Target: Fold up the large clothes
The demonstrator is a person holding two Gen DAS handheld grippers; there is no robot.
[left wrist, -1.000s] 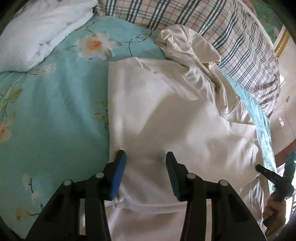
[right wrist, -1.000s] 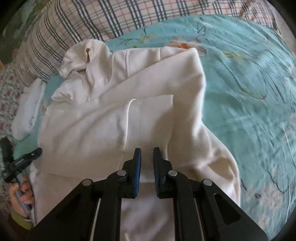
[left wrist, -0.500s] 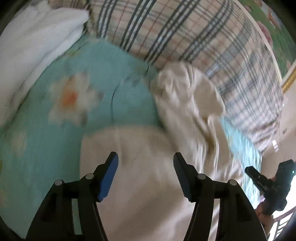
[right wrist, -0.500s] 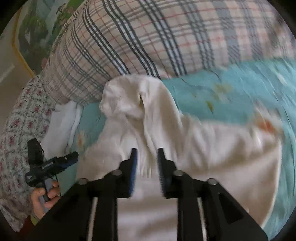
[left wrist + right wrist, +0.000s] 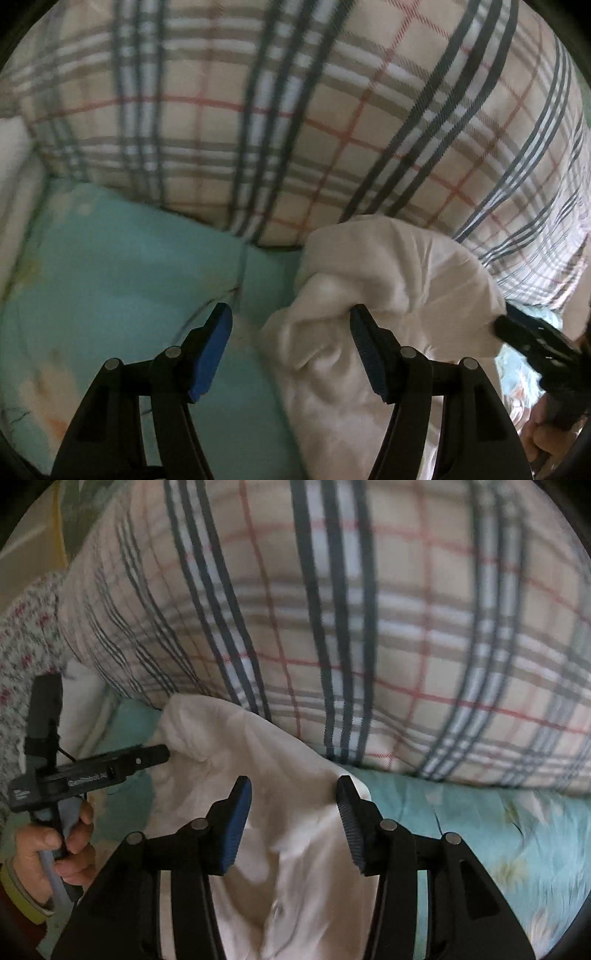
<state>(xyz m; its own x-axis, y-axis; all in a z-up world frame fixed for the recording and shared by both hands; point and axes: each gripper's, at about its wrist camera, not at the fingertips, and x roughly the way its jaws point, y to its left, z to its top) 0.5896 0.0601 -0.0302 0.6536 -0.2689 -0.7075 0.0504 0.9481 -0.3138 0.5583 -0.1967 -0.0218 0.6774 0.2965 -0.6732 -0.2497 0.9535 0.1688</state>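
Reaching toward hood end now — both grippers moved up from hem of cream hoodie point(image 5: 388, 280), bunched against plaid pillow point(image 5: 295, 110); left gripper point(image 5: 291, 350) and right gripper point(image 5: 293, 821) wide apart, holding nothing — hood fold likely next

Both grippers have moved up to the hood point(image 5: 399, 273) by the plaid pillow point(image 5: 295, 110); the right gripper point(image 5: 293, 801) has opened wide.

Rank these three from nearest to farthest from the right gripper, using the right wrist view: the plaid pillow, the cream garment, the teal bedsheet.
1. Cream garment: between and under the right gripper fingers.
2. Teal bedsheet: to the right, just past the garment's edge.
3. Plaid pillow: behind, across the back.
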